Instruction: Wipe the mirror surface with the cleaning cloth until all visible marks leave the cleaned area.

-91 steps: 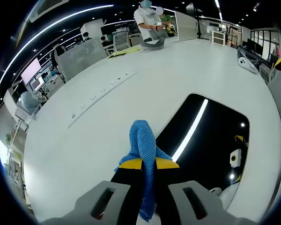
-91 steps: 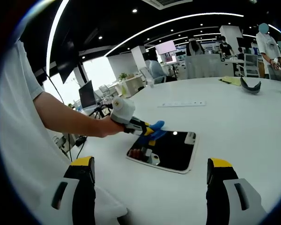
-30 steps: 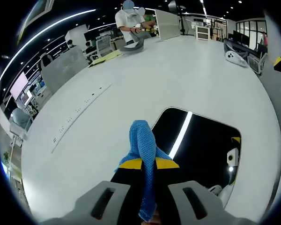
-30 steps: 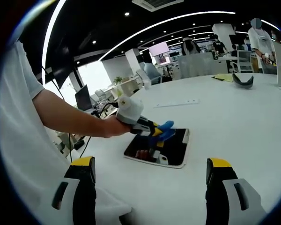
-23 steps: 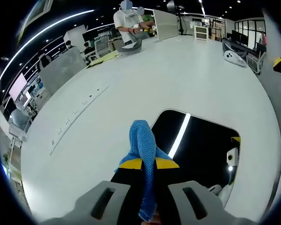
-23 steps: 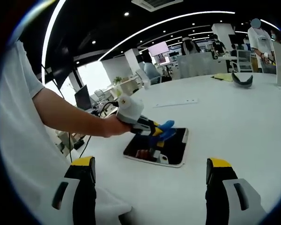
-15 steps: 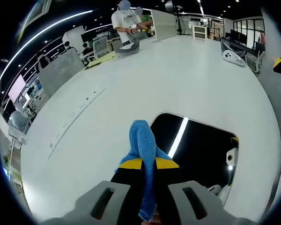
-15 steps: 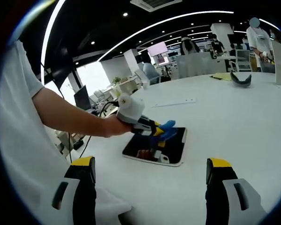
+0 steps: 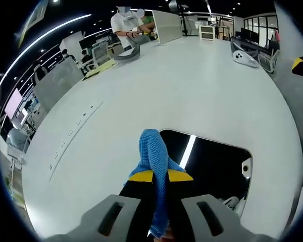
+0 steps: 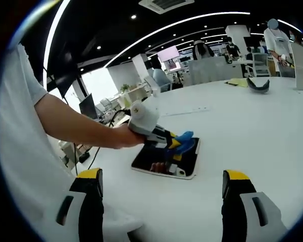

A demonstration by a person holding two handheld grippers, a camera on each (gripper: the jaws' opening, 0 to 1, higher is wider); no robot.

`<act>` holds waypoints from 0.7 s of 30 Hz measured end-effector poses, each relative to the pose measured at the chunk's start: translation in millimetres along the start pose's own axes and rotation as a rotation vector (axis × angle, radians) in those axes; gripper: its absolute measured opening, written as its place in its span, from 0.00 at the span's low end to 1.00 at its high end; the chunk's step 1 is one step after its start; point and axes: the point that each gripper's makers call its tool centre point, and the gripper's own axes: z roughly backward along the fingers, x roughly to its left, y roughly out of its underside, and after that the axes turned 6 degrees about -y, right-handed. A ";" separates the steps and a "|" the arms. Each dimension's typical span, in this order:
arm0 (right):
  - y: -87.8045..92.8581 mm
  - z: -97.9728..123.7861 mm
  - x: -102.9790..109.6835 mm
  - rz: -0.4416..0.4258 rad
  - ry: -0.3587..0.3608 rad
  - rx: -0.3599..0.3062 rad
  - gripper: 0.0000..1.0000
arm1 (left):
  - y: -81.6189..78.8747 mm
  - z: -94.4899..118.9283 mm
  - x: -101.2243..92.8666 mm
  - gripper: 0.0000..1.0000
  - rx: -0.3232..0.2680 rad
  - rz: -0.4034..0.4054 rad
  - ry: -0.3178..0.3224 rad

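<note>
The mirror (image 10: 166,157) lies flat on the white table (image 9: 192,85), its dark glass reflecting a ceiling light strip and part of your left tool. In the left gripper view, the mirror (image 9: 212,164) sits just ahead and to the right of the jaws. Your left gripper (image 9: 159,175) is closed tightly on the blue cleaning cloth (image 9: 154,151), which stands up between the yellow tips and also hangs down between the jaws. In the right gripper view, the left gripper (image 10: 174,142) holds the cleaning cloth (image 10: 184,136) over the mirror; if the cloth touches the glass, I cannot tell. Your hand (image 10: 123,136) grips the tool's handle. Your right gripper (image 10: 161,181) has its jaws wide apart and holds nothing, on the near side of the mirror. Far across the table, a person (image 9: 127,22) stands beside an upright panel (image 9: 166,26).
</note>
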 end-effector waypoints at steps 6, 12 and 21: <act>0.6 -0.1 0.0 -0.001 0.000 0.002 0.98 | -4.5 -2.0 -5.7 0.05 -0.006 -0.012 0.011; 0.6 0.1 -0.7 -0.004 0.002 0.003 0.98 | -8.6 -3.8 -10.2 0.05 -0.009 -0.019 0.008; -1.5 -0.4 0.3 -0.002 0.003 0.001 0.98 | -12.7 -5.8 -14.5 0.05 -0.014 -0.037 0.018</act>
